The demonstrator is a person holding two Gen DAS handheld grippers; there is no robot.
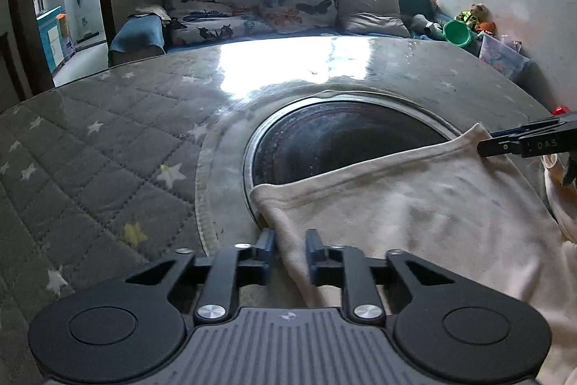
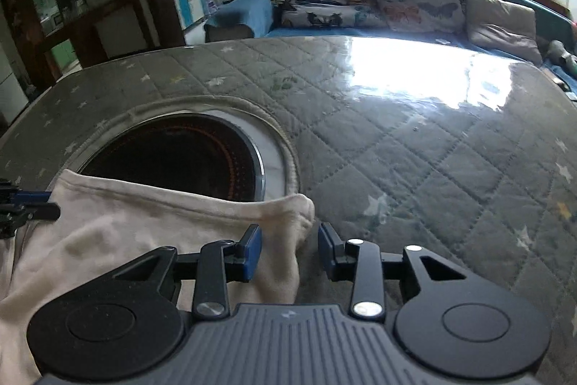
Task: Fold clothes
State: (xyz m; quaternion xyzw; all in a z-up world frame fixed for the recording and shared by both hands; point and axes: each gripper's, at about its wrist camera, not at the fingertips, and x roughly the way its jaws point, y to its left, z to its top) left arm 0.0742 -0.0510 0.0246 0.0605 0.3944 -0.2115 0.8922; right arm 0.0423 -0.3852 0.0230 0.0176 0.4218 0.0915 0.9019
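Note:
A cream cloth garment (image 1: 414,204) lies on the quilted table, its far folded edge over the round dark glass plate. My left gripper (image 1: 290,249) is open, its blue fingers straddling the garment's left corner without pinching it. My right gripper (image 2: 290,244) is open too, its fingers on either side of the garment's right corner (image 2: 288,215). The garment also shows in the right wrist view (image 2: 126,226). The right gripper appears at the right edge of the left wrist view (image 1: 505,147), and the left gripper at the left edge of the right wrist view (image 2: 32,204).
The table has a grey star-patterned quilted cover (image 1: 90,175) under a glossy sheet, with a round dark plate (image 1: 342,139) in the middle. Behind it is a sofa with butterfly cushions (image 1: 259,6). Toys and a green bucket (image 1: 457,33) sit at the far right.

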